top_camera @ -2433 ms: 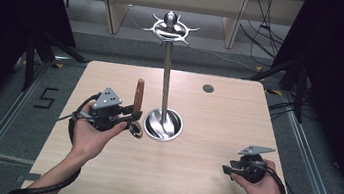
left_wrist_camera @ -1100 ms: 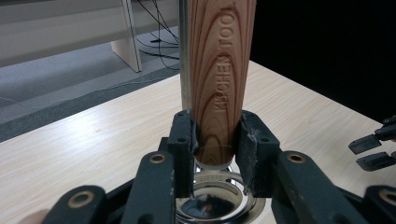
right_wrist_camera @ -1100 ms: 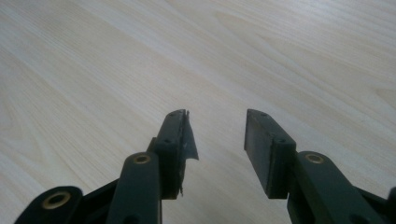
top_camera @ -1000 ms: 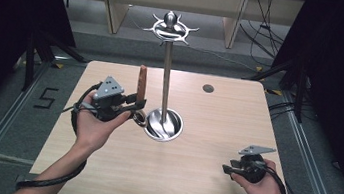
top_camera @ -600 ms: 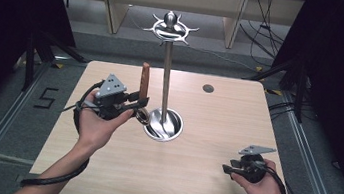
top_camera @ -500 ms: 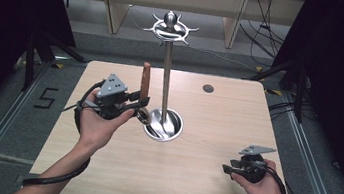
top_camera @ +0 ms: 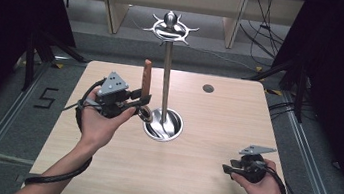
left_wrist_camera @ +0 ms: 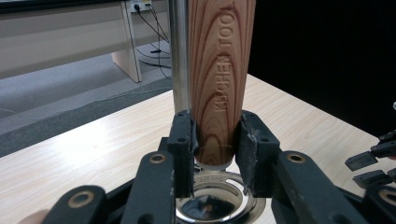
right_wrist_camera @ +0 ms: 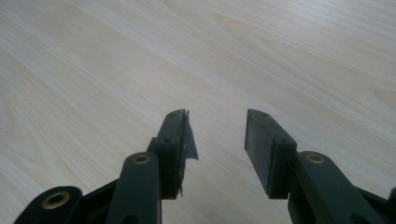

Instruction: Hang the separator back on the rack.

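Even overhead light on table (top_camera: 209, 182) (surroundings dark); sharp views, soft shadows.

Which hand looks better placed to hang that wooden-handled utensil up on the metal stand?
The left. Its gripper already clamps the wooden-handled utensil upright right beside the stand's pole. The right gripper sits open and empty near the table's near right corner, far from the stand.
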Action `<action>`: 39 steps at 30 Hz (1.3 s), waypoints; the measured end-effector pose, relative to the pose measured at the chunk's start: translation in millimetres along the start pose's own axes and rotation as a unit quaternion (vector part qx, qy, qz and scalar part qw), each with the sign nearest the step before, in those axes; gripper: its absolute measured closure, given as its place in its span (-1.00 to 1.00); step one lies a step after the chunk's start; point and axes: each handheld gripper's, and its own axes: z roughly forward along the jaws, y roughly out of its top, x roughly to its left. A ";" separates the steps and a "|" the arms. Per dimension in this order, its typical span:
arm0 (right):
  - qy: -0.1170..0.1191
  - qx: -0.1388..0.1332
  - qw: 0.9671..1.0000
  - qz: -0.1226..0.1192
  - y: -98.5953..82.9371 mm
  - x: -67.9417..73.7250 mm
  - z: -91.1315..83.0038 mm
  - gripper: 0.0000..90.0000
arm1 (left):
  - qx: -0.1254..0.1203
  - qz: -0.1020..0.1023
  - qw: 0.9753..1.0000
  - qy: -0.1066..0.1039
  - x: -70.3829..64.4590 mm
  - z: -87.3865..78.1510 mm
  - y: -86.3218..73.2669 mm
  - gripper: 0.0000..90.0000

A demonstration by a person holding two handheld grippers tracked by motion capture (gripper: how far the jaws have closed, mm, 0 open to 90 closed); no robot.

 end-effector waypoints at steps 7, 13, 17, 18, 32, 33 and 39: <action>0.004 0.001 1.000 0.011 0.6 1.1 -1.2 0.32 | -0.006 -0.001 1.000 0.004 -0.9 0.1 3.3 0.52; 0.010 0.005 1.000 0.008 0.9 0.3 -1.9 0.32 | -0.010 -0.001 1.000 0.007 -1.6 0.8 6.2 0.52; 0.004 0.013 1.000 0.007 1.3 0.4 -3.5 0.32 | -0.013 -0.002 1.000 0.009 -2.2 1.6 7.6 0.51; 0.003 0.010 1.000 0.004 1.3 0.0 -3.3 0.32 | -0.014 -0.002 1.000 0.009 -2.5 1.7 8.0 0.51; 0.001 0.005 1.000 0.001 1.2 -0.1 -2.9 0.32 | -0.026 0.000 1.000 0.012 -7.0 1.8 13.7 0.51; -0.001 0.000 1.000 -0.012 1.5 -2.2 -2.3 0.32 | -0.027 0.000 1.000 0.012 -7.4 1.8 14.1 0.51; 0.005 0.010 1.000 0.006 1.6 0.6 -2.8 0.32 | -0.029 0.002 1.000 0.011 -8.2 1.8 15.6 0.51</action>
